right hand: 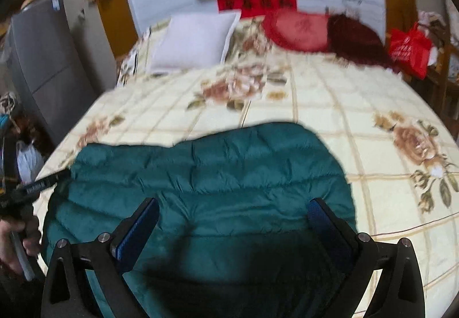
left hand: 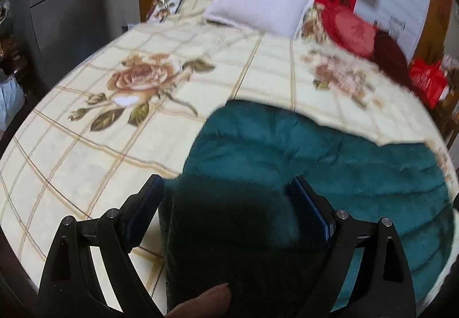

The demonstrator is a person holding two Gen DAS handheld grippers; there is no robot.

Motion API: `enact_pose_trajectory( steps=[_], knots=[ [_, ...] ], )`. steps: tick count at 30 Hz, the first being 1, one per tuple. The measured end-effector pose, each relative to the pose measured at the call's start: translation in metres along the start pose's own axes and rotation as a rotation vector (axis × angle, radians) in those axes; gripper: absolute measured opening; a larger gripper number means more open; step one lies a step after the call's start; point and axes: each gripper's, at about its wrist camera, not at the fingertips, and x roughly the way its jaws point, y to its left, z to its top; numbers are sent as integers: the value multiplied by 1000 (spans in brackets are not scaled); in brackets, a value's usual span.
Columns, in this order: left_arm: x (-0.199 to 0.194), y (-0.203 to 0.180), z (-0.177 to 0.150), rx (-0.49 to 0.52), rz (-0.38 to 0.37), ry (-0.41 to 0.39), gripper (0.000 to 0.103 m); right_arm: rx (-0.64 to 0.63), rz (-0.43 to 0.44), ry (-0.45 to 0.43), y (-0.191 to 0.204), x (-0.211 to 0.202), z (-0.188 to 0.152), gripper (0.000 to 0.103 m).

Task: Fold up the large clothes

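While the teal quilted jacket (right hand: 206,174) lies flat near the foot of the bed (left hand: 86,145), both pairs of jaws stand apart above it, clamped on nothing. A dark fold of it rises between the left gripper (left hand: 226,197). For a clean fold, the right gripper (right hand: 232,220) should probably pinch one edge, not puffy middle.

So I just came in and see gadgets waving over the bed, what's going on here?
A person is folding a teal quilted puffer jacket laid out on a bed with a cream floral bedspread. They hold a two-finger tool in each hand. The left claw is open, with a dark fold of the jacket between its pads. The right claw is open above the jacket, gripping nothing. A white pillow and a red round cushion sit at the head of the bed.
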Motion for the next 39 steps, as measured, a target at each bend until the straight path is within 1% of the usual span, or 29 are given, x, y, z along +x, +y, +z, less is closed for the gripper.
enact_pose_trajectory(
  steps=[1, 2, 4, 6, 7, 8, 10, 11, 13, 14, 16, 17, 19, 22, 25, 29, 31, 34, 36, 39],
  knots=[
    [7, 1, -3, -3, 0, 19, 90, 5, -21, 28, -1, 8, -1, 103],
    [12, 4, -6, -23, -14, 27, 90, 15, -34, 76, -2, 20, -2, 103],
    [16, 12, -9, -75, -36, 25, 96, 20, -58, 179, -4, 48, -8, 103],
    [21, 17, -10, -112, -41, 43, 100, -10, -82, 183, 1, 57, -10, 103],
    [20, 17, -9, -114, -43, 49, 100, -18, -86, 182, 2, 58, -9, 103],
    [17, 17, -7, -110, -38, 51, 100, -22, -86, 183, 3, 58, -8, 103],
    [4, 13, -3, -83, -4, 33, 99, -9, -64, 177, 1, 52, -8, 103],
    [-7, 11, -1, -67, 8, 15, 99, -2, -44, 164, 0, 42, -8, 103],
    [-30, 7, 2, -32, 0, -17, 99, 10, -40, 125, 1, 17, -9, 103],
    [-45, 3, 1, -6, -10, -35, 99, 23, -50, 95, 2, -5, -10, 103],
    [-71, -3, -5, 45, -20, -51, 99, 24, -82, 77, 9, -35, -15, 103],
    [-82, -6, -9, 65, -19, -53, 100, 17, -100, 72, 14, -52, -16, 103],
    [-103, -11, -22, 92, -17, -45, 99, 9, -106, 56, 24, -89, -23, 103],
    [-134, -16, -45, 109, -60, -38, 99, 6, -72, 20, 36, -139, -37, 103],
    [-160, -22, -67, 123, -112, -29, 100, -19, -73, -5, 51, -179, -54, 103],
    [-194, -26, -91, 115, -203, 13, 99, -39, -85, -12, 62, -212, -71, 103],
    [-209, -29, -97, 124, -217, 13, 99, -44, -83, -22, 64, -227, -76, 103],
    [-233, -32, -102, 149, -207, -9, 99, -54, -89, -45, 68, -245, -77, 103],
    [-247, -34, -105, 161, -195, -33, 99, -62, -117, -64, 71, -254, -76, 103],
    [-263, -34, -109, 152, -182, -68, 99, -78, -131, -85, 76, -263, -75, 103]
  ],
)
